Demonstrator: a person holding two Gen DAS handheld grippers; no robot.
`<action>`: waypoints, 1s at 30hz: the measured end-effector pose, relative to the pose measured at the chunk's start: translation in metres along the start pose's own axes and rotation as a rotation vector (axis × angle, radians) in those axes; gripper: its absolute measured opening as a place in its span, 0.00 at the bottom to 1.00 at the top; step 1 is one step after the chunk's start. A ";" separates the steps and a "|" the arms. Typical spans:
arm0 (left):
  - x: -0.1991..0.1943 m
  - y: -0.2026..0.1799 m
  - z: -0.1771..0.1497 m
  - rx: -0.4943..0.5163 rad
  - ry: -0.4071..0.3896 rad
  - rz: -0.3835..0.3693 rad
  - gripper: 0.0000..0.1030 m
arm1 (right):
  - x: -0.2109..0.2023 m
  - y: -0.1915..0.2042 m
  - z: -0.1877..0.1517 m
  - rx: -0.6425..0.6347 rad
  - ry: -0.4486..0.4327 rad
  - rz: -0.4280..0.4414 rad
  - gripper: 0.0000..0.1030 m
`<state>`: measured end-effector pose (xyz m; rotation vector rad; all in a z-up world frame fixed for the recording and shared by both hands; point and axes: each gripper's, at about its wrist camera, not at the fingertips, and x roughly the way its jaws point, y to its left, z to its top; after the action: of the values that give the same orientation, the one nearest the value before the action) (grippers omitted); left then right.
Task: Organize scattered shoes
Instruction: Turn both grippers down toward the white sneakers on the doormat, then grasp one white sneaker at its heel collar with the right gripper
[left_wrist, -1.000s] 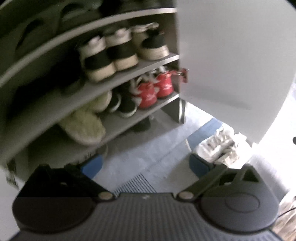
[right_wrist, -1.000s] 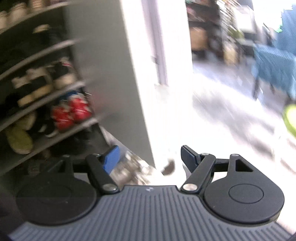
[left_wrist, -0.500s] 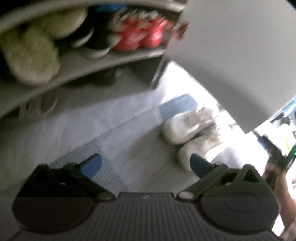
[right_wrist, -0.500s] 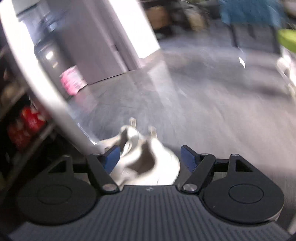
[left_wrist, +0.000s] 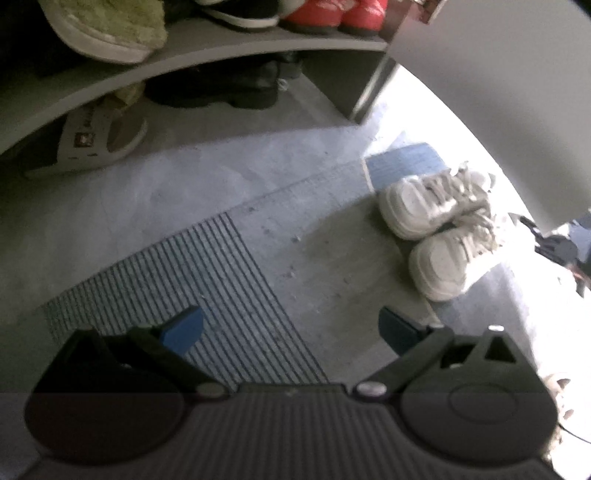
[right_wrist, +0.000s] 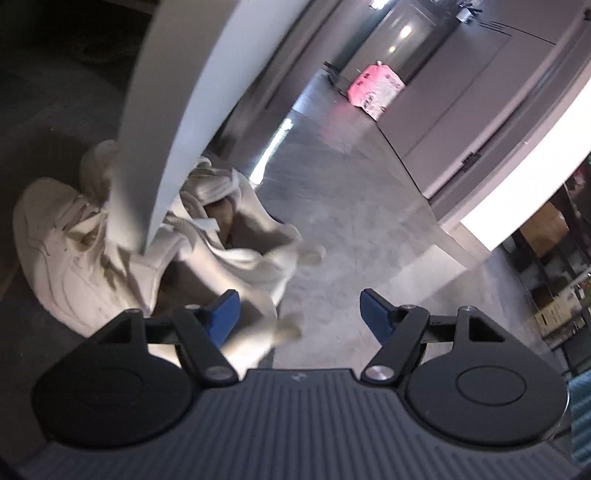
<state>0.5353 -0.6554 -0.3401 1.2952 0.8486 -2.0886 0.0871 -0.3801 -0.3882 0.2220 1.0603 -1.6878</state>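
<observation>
Where the shoe cabinet (left_wrist: 258, 48) fills the top of the left wrist view, its grey shelf is seen carrying a pale green slipper (left_wrist: 107, 26), a dark shoe with a light sole and a pair of red shoes (left_wrist: 332, 14). An open cabinet door (left_wrist: 498, 92) is seen hanging at upper right; in the right wrist view the same door's edge (right_wrist: 166, 129) cuts down across the shoes on the floor. Beneath the shelf, black shoes (left_wrist: 218, 88) and a grey slide sandal (left_wrist: 92, 144) are noted on the cabinet's floor. A ribbed floor mat (left_wrist: 207, 295) with a blue corner is laid before the cabinet.

A pair of white sneakers (left_wrist: 439, 229) is found on the floor at the mat's far right, side by side and touching, toes toward the cabinet's middle, partly under the door. In the right wrist view these sneakers (right_wrist: 92, 258) lie just ahead and left, heels nearest the camera, laces loose.

The left gripper (left_wrist: 291, 328) is held above the mat, jaws spread wide, nothing between them, well apart from the sneakers. The right gripper (right_wrist: 299, 314) is held just behind the sneakers' heels, jaws wide apart and gripping nothing; the left blue pad is seen overlapping the nearer heel, though contact cannot be judged.

A pink bag (right_wrist: 375, 90) is noted far down the corridor.
</observation>
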 end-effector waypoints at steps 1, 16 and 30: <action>0.002 -0.002 -0.001 0.010 0.004 -0.001 0.99 | 0.007 0.001 0.000 0.002 0.008 0.007 0.72; 0.017 0.001 -0.003 -0.022 0.055 -0.001 0.99 | 0.044 0.006 -0.011 0.694 0.191 -0.041 0.28; 0.017 -0.018 0.000 0.018 0.022 -0.018 0.99 | -0.050 0.058 -0.045 0.941 0.325 0.076 0.28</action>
<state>0.5158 -0.6457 -0.3517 1.3269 0.8560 -2.1035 0.1413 -0.3149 -0.4148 1.1490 0.3860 -2.0107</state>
